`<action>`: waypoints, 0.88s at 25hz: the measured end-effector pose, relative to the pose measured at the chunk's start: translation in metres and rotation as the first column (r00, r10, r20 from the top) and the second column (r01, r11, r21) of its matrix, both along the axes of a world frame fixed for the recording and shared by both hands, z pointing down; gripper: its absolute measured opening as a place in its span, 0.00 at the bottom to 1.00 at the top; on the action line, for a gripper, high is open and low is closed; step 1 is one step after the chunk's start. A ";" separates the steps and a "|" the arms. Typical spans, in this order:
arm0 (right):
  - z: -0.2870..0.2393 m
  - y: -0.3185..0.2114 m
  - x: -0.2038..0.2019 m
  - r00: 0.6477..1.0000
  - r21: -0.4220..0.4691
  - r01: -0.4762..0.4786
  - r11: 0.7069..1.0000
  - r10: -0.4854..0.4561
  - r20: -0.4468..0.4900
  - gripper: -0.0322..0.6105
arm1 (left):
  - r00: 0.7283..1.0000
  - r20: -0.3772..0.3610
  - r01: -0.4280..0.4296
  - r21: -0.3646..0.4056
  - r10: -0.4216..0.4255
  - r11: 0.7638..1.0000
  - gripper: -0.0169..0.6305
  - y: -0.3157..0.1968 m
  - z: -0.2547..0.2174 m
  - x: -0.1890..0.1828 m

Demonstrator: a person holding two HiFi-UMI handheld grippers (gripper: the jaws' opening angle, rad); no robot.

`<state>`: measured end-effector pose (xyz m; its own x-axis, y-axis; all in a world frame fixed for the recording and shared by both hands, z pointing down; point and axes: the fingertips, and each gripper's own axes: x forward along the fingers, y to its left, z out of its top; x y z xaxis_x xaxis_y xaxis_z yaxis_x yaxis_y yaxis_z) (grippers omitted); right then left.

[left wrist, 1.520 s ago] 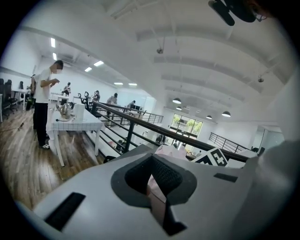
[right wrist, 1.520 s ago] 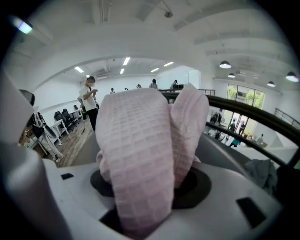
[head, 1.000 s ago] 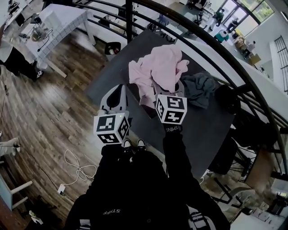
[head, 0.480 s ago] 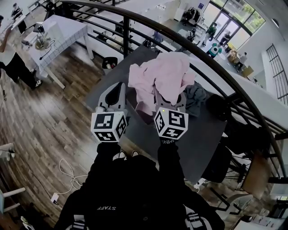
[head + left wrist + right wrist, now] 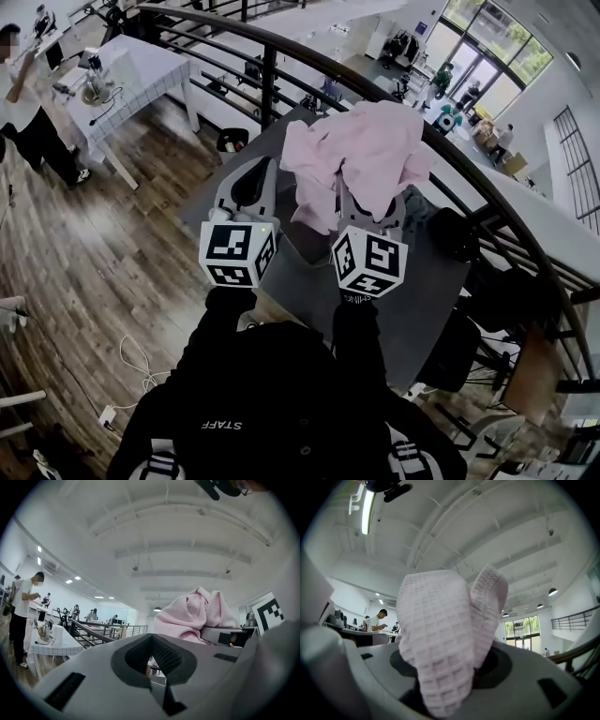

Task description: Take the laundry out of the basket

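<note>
The right gripper (image 5: 364,199) is clamped on a pink towel (image 5: 361,150) held high above the tabletop (image 5: 309,272), so one piece seems out, while the left gripper (image 5: 257,176), jaws together, holds nothing.

Black railing (image 5: 269,89) seen past grey table (image 5: 422,291); white table (image 5: 141,70) and cable (image 5: 141,361) placed on wood floor (image 5: 103,253). Person (image 5: 33,131) seen beside white table.
</note>
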<state>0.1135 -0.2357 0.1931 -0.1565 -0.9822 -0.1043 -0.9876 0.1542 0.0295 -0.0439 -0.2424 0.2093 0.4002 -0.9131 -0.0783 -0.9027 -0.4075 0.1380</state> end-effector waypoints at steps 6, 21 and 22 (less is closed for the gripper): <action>-0.012 0.000 0.000 1.000 0.036 -0.002 0.999 0.003 -0.006 0.49 | 1.000 0.000 -0.008 0.028 0.008 1.000 0.03 -0.002 -0.009 0.004; -0.023 0.000 -0.003 1.000 0.079 -0.019 0.997 0.020 -0.010 0.49 | 1.000 -0.009 -0.015 0.068 0.016 0.998 0.03 -0.004 -0.027 0.006; -0.025 0.002 -0.004 1.000 0.083 -0.019 0.996 0.020 -0.009 0.49 | 1.000 -0.008 -0.015 0.070 0.016 0.997 0.03 -0.003 -0.029 0.005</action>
